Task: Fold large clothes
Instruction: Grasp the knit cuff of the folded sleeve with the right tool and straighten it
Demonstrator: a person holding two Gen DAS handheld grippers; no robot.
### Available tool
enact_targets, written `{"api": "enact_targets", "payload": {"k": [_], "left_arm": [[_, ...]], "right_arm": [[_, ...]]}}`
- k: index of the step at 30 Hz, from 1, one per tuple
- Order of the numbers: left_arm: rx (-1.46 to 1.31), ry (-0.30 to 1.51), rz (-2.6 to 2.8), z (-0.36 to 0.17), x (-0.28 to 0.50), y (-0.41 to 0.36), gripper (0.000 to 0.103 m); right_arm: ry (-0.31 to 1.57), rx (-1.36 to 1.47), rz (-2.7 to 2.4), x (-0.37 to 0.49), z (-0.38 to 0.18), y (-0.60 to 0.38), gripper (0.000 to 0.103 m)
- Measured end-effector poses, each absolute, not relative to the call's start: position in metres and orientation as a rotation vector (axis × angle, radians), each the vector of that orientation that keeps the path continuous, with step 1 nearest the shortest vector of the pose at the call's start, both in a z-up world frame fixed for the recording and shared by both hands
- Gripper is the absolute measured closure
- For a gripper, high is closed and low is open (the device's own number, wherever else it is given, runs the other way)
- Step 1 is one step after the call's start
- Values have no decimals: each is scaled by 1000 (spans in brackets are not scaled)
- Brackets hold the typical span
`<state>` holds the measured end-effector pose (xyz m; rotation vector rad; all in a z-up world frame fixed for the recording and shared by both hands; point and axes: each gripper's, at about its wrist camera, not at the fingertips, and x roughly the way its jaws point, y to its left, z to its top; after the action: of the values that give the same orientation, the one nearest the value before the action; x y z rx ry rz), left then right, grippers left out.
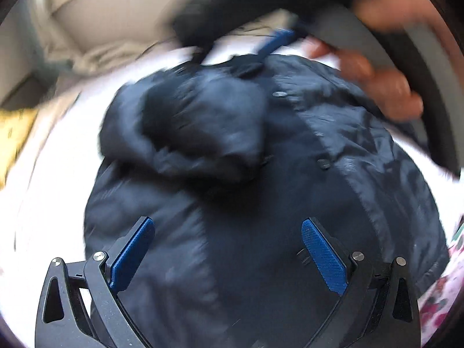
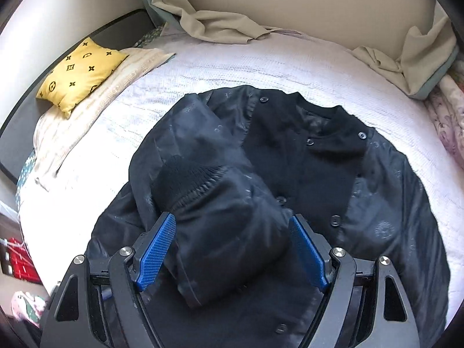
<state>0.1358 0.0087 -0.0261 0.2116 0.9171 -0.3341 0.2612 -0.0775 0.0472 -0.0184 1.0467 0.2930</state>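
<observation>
A dark navy jacket (image 2: pixel 319 174) lies front up on the white bed (image 2: pixel 261 63), buttoned, collar at the far side. Its left sleeve (image 2: pixel 232 232) is folded across the front, ribbed cuff (image 2: pixel 185 179) on top. My right gripper (image 2: pixel 232 218) hovers over that sleeve, which shows between the blue pads but lies slack, not pinched. In the blurred left wrist view, my left gripper (image 1: pixel 227 221) stands wide open above the jacket (image 1: pixel 261 174) with nothing in it. Past the jacket's far edge, a blue finger (image 1: pixel 275 42) of the right gripper and the person's hand (image 1: pixel 385 92) appear.
A yellow patterned pillow (image 2: pixel 81 72) rests on a beige cloth at the bed's left end by the dark headboard. Crumpled beige fabric (image 2: pixel 220 26) lines the far wall side. A floral cover (image 2: pixel 446 121) lies at the right edge. Red items (image 2: pixel 20 261) sit beside the bed.
</observation>
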Motion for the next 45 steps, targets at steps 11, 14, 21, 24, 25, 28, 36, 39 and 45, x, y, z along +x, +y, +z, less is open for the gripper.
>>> {"api": "enact_targets", "payload": {"k": [11, 14, 21, 24, 25, 28, 36, 39, 45], "left_arm": [[11, 855, 98, 16, 166, 122, 0], [-63, 833, 112, 30, 174, 132, 0], [-88, 816, 101, 39, 184, 127, 0], [-92, 814, 103, 38, 185, 126, 0], [-94, 812, 104, 38, 186, 125, 0], [-86, 795, 114, 39, 185, 122, 0], [-34, 795, 98, 32, 186, 105, 0], [-17, 803, 84, 30, 190, 96, 0], [52, 807, 37, 37, 221, 70, 0]], "right_arm": [[1025, -65, 118, 251, 6, -28, 23], [1033, -171, 24, 255, -20, -9, 23], [982, -250, -65, 259, -36, -12, 60], [942, -150, -53, 253, -18, -37, 75], [917, -93, -46, 248, -9, -49, 75], [831, 111, -9, 223, 16, -94, 73], [865, 607, 117, 116, -9, -209, 30], [888, 823, 128, 89, -30, -249, 28], [891, 969, 197, 105, -37, -282, 28]]}}
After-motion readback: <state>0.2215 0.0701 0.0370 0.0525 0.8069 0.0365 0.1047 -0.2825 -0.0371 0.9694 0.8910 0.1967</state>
